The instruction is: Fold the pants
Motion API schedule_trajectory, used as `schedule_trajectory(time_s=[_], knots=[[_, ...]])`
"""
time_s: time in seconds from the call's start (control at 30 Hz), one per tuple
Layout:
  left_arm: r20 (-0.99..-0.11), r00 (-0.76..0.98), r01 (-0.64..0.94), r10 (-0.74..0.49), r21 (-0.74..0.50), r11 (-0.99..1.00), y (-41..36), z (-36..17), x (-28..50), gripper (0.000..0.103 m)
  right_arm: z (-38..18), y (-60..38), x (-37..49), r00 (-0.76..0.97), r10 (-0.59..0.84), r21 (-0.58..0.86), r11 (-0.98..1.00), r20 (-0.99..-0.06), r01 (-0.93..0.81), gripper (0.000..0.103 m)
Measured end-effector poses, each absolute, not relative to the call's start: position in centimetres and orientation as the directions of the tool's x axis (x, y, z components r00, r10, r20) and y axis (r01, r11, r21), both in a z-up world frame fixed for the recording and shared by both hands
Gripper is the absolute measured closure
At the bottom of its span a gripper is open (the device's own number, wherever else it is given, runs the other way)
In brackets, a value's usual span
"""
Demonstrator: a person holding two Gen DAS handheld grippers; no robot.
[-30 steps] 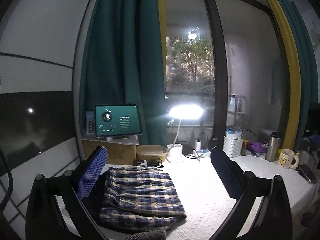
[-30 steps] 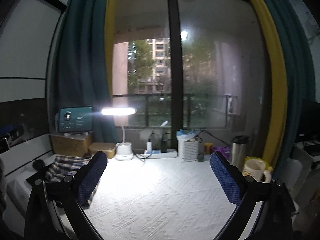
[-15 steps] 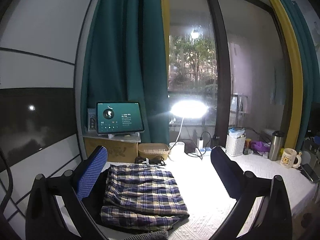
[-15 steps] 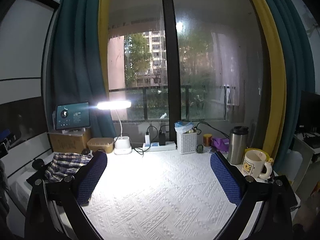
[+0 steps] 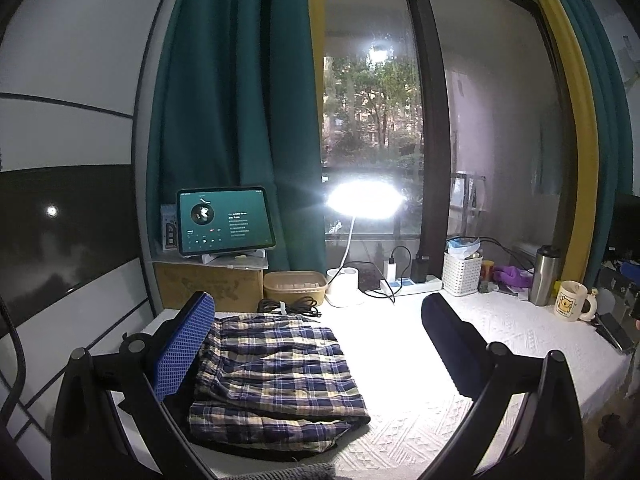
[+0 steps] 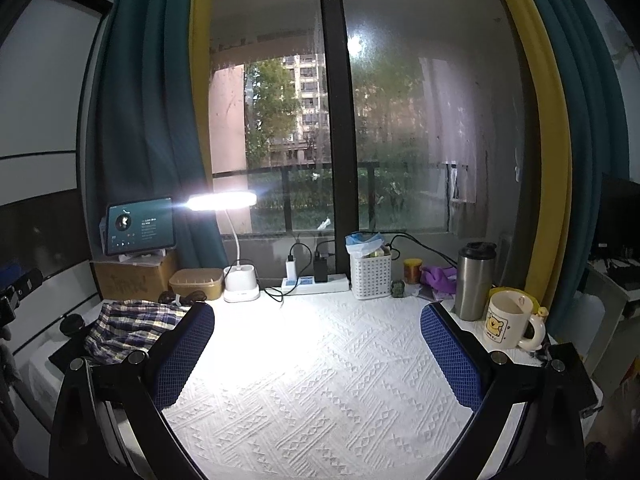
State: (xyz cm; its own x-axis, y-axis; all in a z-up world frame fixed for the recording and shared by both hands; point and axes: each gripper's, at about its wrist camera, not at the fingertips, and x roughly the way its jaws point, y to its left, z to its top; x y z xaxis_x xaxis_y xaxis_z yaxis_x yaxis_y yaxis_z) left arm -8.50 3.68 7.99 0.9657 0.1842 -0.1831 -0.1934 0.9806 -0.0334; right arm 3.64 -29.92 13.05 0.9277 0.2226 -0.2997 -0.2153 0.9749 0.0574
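Pants [image 5: 276, 376] folded, both grippers clear and empty.
Over the last second only the camera views drift slightly; the plaid stack keeps the same shape, so the fold looks done. Left gripper [image 5: 316, 344] fingers spread wide, holding nothing, hovering back from the stack, which sits at 7 o'clock in its view. Right gripper [image 6: 318, 350] equally wide open and empty over bare white tablecloth [image 6: 320, 380]; pants at 9 o'clock there. Lamp [image 6: 222, 202] and mug [image 6: 508, 320] unchanged.
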Motion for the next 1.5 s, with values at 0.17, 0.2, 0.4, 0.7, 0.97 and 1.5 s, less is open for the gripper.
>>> schedule_trajectory(time_s=[0.17, 0.2, 0.4, 0.7, 0.97, 1.5], knots=[[-0.193, 0.966, -0.181, 0.172, -0.030, 0.983, 3.6, 7.8, -8.2, 0.001, 12.8, -29.8, 3.9, 0.924, 0.222, 0.057, 0.975, -0.310, -0.215, 0.000], [-0.194, 0.966, -0.182, 0.172, -0.031, 0.983, 3.6, 7.8, -8.2, 0.001, 12.7, -29.8, 3.9, 0.924, 0.222, 0.057, 0.975, -0.311, -0.215, 0.000], [-0.197, 0.965, -0.180, 0.171, -0.029, 0.983, 3.6, 7.8, -8.2, 0.001, 12.5, -29.8, 4.2, 0.921, 0.223, 0.054, 0.975, -0.319, -0.217, 0.000], [-0.198, 0.965, -0.179, 0.171, -0.022, 0.984, 3.6, 7.8, -8.0, 0.001, 12.2, -29.6, 4.4, 0.918, 0.218, 0.056, 0.976, -0.330, -0.212, 0.000], [-0.199, 0.965, -0.178, 0.170, -0.024, 0.984, 3.6, 7.7, -8.1, 0.001, 12.0, -29.1, 4.5, 0.914, 0.228, 0.056, 0.973, -0.337, -0.222, 0.000], [-0.208, 0.968, -0.151, 0.142, -0.030, 0.988, 3.2, 7.7, -7.7, 0.001, 11.9, -28.9, 4.5, 0.914, 0.220, 0.055, 0.975, -0.341, -0.215, 0.000]])
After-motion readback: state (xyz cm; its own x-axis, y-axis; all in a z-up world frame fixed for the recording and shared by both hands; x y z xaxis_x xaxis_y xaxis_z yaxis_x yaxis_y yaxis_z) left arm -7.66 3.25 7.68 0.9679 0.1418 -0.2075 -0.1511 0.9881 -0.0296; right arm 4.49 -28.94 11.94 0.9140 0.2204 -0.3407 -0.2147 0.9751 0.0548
